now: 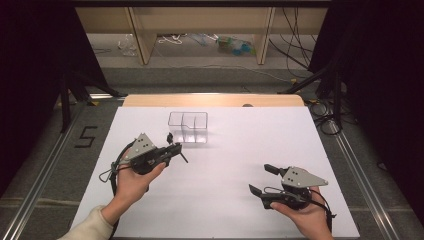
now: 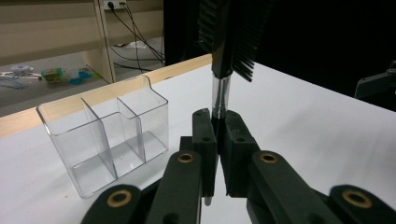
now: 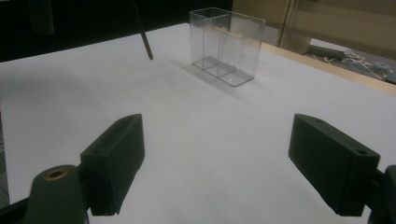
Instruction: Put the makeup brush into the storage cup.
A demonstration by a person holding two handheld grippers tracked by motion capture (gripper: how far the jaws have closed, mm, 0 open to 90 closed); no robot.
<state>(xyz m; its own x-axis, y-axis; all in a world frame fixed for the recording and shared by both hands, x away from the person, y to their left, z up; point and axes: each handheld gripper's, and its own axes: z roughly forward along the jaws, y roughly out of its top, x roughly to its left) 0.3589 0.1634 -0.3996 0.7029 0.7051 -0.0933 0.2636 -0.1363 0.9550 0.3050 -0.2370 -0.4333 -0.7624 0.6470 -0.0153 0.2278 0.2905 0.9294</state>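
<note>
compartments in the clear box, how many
3, as far as the clear walls let me tell: in the left gripper view the clear box shows one long compartment on its left and two smaller ones side by side on its right, all empty.

— Where does the organiser (image 1: 188,127) stand?
— On the surface (image 1: 225,165), toward its far side, left of the middle.
— And the left gripper (image 1: 172,148)?
— Just before the organiser, at the near left, with a brush (image 2: 227,42) between its fingers (image 2: 205,135), held upright just beside the organiser.
— The right gripper (image 1: 260,180)?
— At the near right, well apart from both, above bare surface.
</note>
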